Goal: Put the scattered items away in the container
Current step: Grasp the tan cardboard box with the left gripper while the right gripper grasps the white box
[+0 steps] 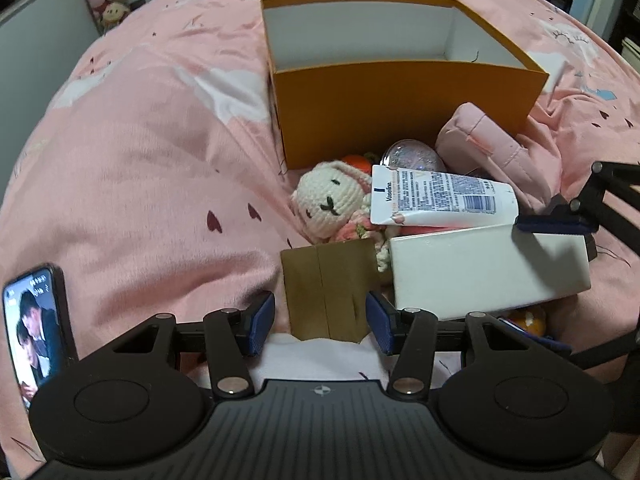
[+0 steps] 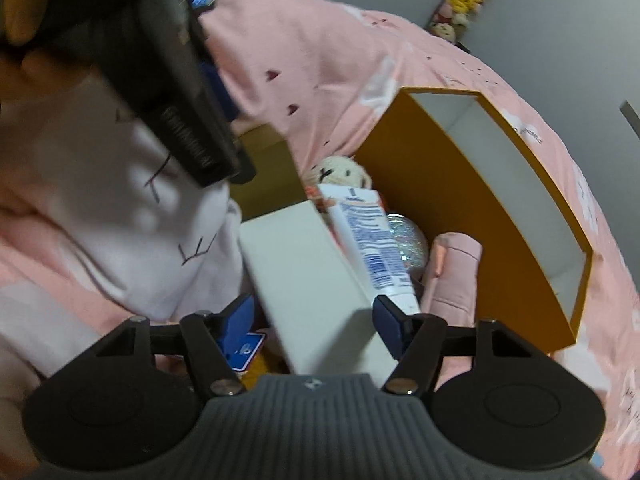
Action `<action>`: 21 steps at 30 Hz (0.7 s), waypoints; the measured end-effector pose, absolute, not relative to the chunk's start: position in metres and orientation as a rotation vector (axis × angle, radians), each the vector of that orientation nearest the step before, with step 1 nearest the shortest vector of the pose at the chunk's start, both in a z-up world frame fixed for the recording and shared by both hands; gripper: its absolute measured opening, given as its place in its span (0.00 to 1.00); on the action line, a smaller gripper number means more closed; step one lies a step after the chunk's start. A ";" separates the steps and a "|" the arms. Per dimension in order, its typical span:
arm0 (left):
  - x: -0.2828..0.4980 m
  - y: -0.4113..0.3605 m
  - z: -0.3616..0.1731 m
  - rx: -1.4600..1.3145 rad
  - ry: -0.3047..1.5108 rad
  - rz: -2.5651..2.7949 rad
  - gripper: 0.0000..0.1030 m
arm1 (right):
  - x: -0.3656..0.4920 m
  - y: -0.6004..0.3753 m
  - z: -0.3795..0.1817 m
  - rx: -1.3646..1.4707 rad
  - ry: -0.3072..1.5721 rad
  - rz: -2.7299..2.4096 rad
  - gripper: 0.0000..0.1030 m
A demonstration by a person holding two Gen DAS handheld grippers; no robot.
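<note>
A pink bedspread [image 1: 140, 128] printed with hearts and white clouds carried an open orange box [image 1: 400, 116], its white interior bare, sitting toward the far side of the bed. Piled against the box's near wall lay the scattered items: a crocheted cream bunny [image 1: 330, 200], a glittery clear globe [image 1: 412, 156], a pink padded pouch [image 1: 484, 148], and a white lotion tube [image 1: 440, 200] resting across the top of a long white carton [image 1: 488, 268].

The left gripper [image 1: 320, 322] pointed steeply down at a small brown cardboard box [image 1: 330, 288] on the bedspread nearer the camera than the pile. The brown box stood between the blue pads [image 1: 262, 322], the right pad at its edge and a narrow gap showing on the left; the jaws bracketed it at mid-width, and a firm squeeze could not be confirmed from this view.

The right gripper [image 2: 316, 326] straddled the near end of the white carton [image 2: 312, 292], its right-hand pad against the carton's edge, the left pad apparently just clear of it. The right wrist view was blurred, so contact there was hard to judge. The lotion tube [image 2: 364, 248] lay along the carton's far side. A phone [image 1: 36, 328] with a lit screen rested at the left edge of the bedspread.
</note>
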State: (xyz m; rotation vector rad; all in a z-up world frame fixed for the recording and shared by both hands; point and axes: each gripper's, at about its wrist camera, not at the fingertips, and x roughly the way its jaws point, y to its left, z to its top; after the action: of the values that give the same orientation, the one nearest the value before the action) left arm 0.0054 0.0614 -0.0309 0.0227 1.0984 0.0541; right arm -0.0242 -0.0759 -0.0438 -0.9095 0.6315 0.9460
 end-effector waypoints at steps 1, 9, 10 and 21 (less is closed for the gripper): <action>0.006 0.063 -0.032 0.016 1.103 0.055 0.58 | -0.027 -0.074 -0.047 -0.935 0.617 0.941 0.65; 0.005 0.064 -0.033 0.008 1.100 0.055 0.58 | -0.035 -0.063 -0.074 -1.107 0.532 0.898 0.66; 0.005 0.064 -0.033 0.006 1.100 0.055 0.58 | -0.036 -0.061 -0.078 -1.125 0.523 0.894 0.66; 0.008 0.073 -0.036 -0.062 1.099 0.055 0.59 | -0.018 -0.059 -0.065 -1.016 0.602 0.902 0.44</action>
State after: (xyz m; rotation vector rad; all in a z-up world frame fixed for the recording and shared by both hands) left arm 0.0081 0.0729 -0.0363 -0.0616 1.0993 0.0552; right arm -0.0181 -0.0589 -0.0651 -1.0161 0.6024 0.9025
